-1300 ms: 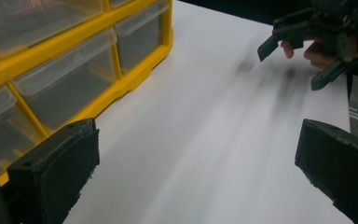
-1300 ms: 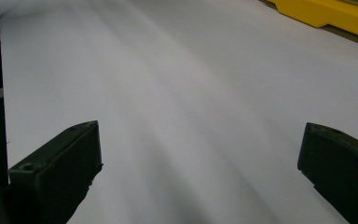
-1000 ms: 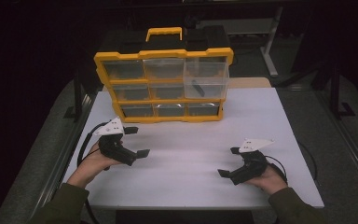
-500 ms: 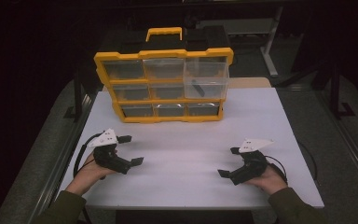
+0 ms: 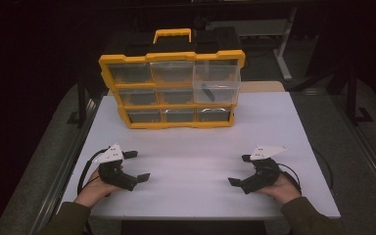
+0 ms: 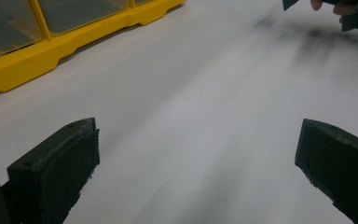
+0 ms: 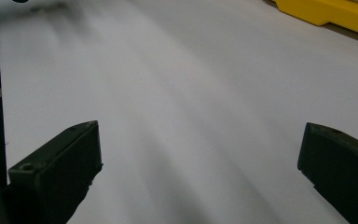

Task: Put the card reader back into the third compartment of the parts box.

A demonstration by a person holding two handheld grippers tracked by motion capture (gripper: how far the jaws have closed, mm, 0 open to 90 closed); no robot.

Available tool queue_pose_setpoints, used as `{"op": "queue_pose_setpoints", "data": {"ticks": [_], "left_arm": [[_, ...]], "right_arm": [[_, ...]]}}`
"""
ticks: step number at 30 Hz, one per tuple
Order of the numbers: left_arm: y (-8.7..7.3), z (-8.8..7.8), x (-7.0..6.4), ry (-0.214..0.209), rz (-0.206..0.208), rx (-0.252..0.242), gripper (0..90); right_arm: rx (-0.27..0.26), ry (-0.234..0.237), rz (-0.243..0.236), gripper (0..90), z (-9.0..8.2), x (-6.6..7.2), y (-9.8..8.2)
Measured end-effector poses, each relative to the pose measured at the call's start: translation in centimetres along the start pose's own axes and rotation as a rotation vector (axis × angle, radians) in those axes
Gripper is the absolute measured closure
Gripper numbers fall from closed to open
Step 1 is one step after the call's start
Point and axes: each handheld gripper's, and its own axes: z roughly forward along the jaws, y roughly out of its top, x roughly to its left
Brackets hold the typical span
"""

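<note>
A yellow organizer case [image 5: 171, 88] with clear drawers and a yellow handle stands upright at the back of the white table [image 5: 191, 147]. One right-hand drawer holds a small dark part [image 5: 207, 91]. My left gripper [image 5: 137, 165] rests low at the front left, open, nothing between its jaws. My right gripper [image 5: 240, 170] sits at the front right, open and empty too. In the left gripper view the case's yellow base [image 6: 51, 51] lies at the upper left and the other gripper [image 6: 349, 11] shows at the top right. The right gripper view shows the yellow base [image 7: 335, 14] at top right.
Bare white tabletop lies between the two grippers and the case. Black cables [image 5: 84, 171] trail from each gripper near the table's front corners. Dark floor and metal frame legs [image 5: 286, 63] surround the table.
My left gripper has drawn back toward the front left edge of the table and settled lower. The right gripper has stayed in place.
</note>
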Motion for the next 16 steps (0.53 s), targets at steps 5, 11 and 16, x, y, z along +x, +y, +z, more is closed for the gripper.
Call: {"op": "queue_pose_setpoints", "data": {"ticks": [5,11,16], "left_arm": [[-0.25,0.50,0.04,-0.005,0.009,0.021,0.0],[-0.11,0.43,-0.07,-0.008,0.008,0.011,0.0],[-0.02,0.29,-0.02,-0.006,0.003,0.005,0.0]], "right_arm": [[0.003,0.001,0.000,0.0,0.01,-0.03,-0.02],[0.004,0.004,-0.002,0.0,-0.04,0.02,-0.04],[0.004,0.001,0.000,0.0,-0.03,-0.03,-0.04]]}}
